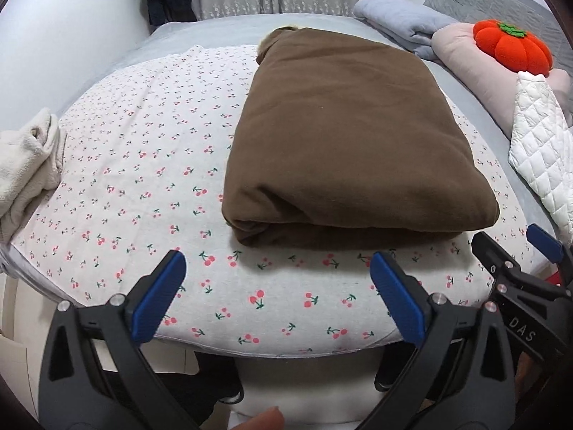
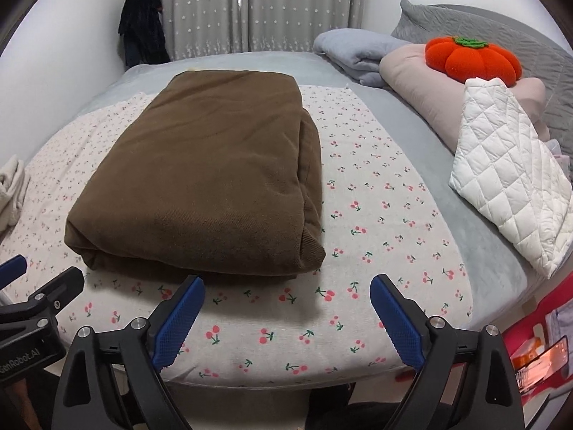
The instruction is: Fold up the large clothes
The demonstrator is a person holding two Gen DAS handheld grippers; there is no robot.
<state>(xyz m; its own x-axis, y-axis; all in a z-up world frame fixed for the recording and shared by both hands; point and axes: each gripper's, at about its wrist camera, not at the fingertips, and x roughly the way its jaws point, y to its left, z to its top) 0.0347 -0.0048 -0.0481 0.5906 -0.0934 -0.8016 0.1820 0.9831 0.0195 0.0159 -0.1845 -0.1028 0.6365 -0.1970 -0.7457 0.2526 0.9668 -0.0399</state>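
Note:
A brown garment (image 1: 343,143) lies folded into a thick rectangle on the cherry-print sheet (image 1: 143,165) of the bed; it also shows in the right wrist view (image 2: 211,179). My left gripper (image 1: 279,268) is open and empty, just short of the garment's near edge over the front of the bed. My right gripper (image 2: 286,294) is open and empty, also just short of the garment's near edge. The right gripper also shows at the right edge of the left wrist view (image 1: 530,247), and part of the left gripper at the left edge of the right wrist view (image 2: 39,286).
A cream cloth (image 1: 25,165) lies at the bed's left edge. A white quilted pad (image 2: 508,186), pink pillows (image 2: 422,86), an orange pumpkin cushion (image 2: 472,59) and a grey blanket (image 2: 354,50) lie on the right. Curtains (image 2: 250,7) and a dark hanging garment (image 2: 141,28) are behind.

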